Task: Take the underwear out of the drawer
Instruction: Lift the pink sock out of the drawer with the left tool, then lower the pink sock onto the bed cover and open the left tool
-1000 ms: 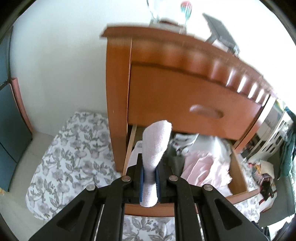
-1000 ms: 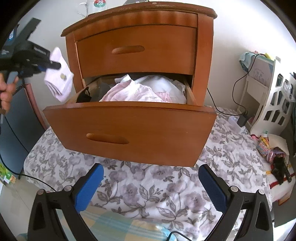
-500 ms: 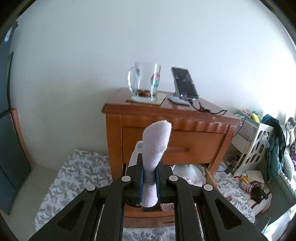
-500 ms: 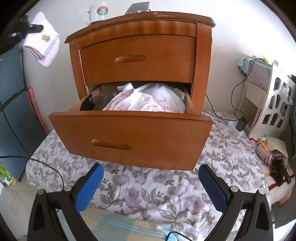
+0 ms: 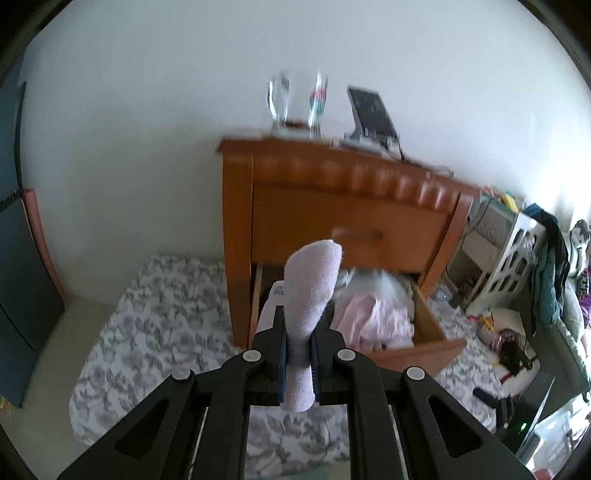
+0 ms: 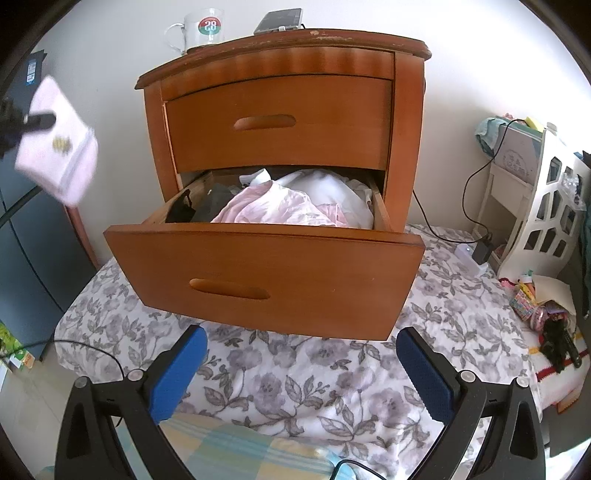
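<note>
The left gripper (image 5: pixel 298 350) is clamped on a folded piece of pale pink underwear (image 5: pixel 308 295) – the black fingers pinch it near its lower end, and the rest stands up between them as a soft rounded roll of fine knitted cloth. A little of it pokes out below the pads. From the right wrist view the same garment (image 6: pixel 59 144) hangs in the air at the far left, well clear of the nightstand (image 6: pixel 402 122), and looks like a flat pink fold with a small yellowish motif on its face and a white edge.

The lower drawer (image 6: pixel 266 280) is pulled out over a floral bedspread (image 6: pixel 332 376). Inside it lie a crumpled pink garment (image 6: pixel 273 206), white cloth (image 6: pixel 332 188) behind that, and dark items (image 6: pixel 199 206) in the left corner. The upper drawer (image 6: pixel 277 122) is closed.

The right gripper (image 6: pixel 301 373) stands wide open with nothing between its blue pads – it hovers low in front of the open drawer, above the bedspread. On top of the nightstand sit a glass mug (image 6: pixel 201 29) and a phone (image 6: pixel 282 20)
</note>
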